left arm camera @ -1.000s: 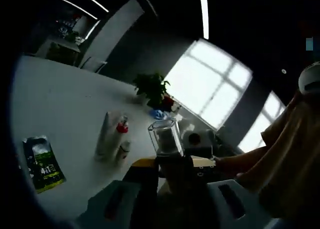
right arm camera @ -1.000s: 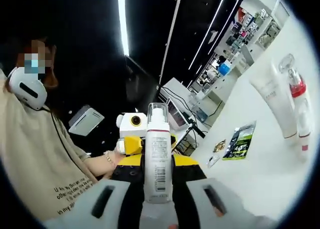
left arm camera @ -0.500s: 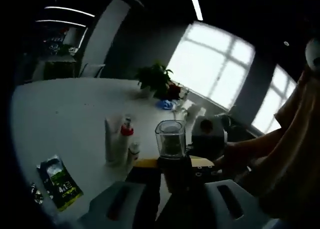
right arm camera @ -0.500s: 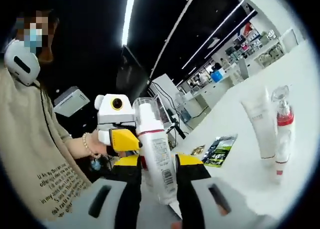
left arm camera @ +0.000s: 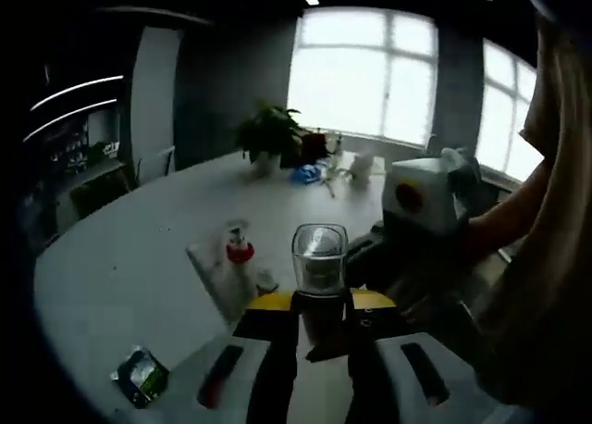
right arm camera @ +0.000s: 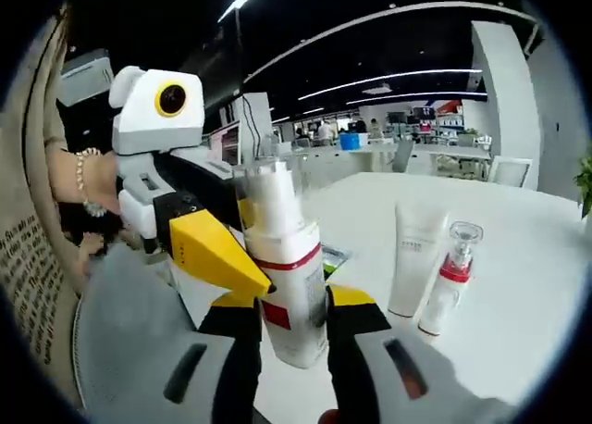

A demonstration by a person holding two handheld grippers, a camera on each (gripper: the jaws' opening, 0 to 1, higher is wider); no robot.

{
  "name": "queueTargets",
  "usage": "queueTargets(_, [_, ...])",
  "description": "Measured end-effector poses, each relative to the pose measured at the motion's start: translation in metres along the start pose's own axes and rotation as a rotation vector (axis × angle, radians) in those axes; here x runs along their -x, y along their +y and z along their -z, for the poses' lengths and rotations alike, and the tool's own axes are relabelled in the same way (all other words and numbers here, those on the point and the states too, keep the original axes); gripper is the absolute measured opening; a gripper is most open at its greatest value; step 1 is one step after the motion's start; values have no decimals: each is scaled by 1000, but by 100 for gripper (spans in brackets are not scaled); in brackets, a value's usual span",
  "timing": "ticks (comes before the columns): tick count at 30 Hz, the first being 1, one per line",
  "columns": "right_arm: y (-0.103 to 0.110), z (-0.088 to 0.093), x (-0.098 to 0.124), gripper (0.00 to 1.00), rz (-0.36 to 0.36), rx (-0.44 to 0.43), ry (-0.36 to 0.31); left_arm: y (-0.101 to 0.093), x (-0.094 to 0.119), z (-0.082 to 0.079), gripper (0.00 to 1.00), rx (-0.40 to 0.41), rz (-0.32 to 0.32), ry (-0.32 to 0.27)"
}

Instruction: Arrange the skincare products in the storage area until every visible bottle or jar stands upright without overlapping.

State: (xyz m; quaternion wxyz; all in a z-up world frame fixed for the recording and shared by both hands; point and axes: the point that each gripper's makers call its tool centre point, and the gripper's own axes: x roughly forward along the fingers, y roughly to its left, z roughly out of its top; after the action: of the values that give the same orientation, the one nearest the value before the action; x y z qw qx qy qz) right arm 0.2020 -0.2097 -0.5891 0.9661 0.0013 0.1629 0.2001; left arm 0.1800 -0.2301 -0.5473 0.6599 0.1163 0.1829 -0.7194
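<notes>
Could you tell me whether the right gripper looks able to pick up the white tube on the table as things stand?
Probably not yet: the right gripper is shut on the pump bottle, so its jaws are occupied. The white tube stands unobstructed on the table.

My right tongs (right arm camera: 294, 327) are yellow and black, closed on a white pump bottle (right arm camera: 287, 276) with a red band and a clear cap. My left tongs (right arm camera: 217, 253), yellow-tipped on a white body, touch it. I see a white bench (right arm camera: 518, 257) carrying a white tube (right arm camera: 413, 257) with grey lettering and a clear bottle with a red collar (right arm camera: 447, 280). A green and black sachet (left arm camera: 141, 376) lies nearer me
</notes>
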Motion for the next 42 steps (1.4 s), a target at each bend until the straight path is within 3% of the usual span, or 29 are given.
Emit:
queueTargets(8, [-17, 17, 1, 26, 120, -13, 41, 3, -16, 12, 15, -129, 43, 41])
queueTargets(21, [-42, 48, 21, 40, 228, -96, 103, 34, -49, 39, 15, -180, 90, 39])
queueTargets(26, [-52, 61, 26, 45, 253, -126, 131, 48, -62, 50, 15, -167, 108, 42])
queueTargets(34, [-63, 73, 27, 56, 275, -166, 163, 70, -77, 55, 15, -170, 117, 27])
queueTargets(42, [-70, 85, 32, 64, 285, -193, 190, 78, -92, 60, 15, -202, 141, 32])
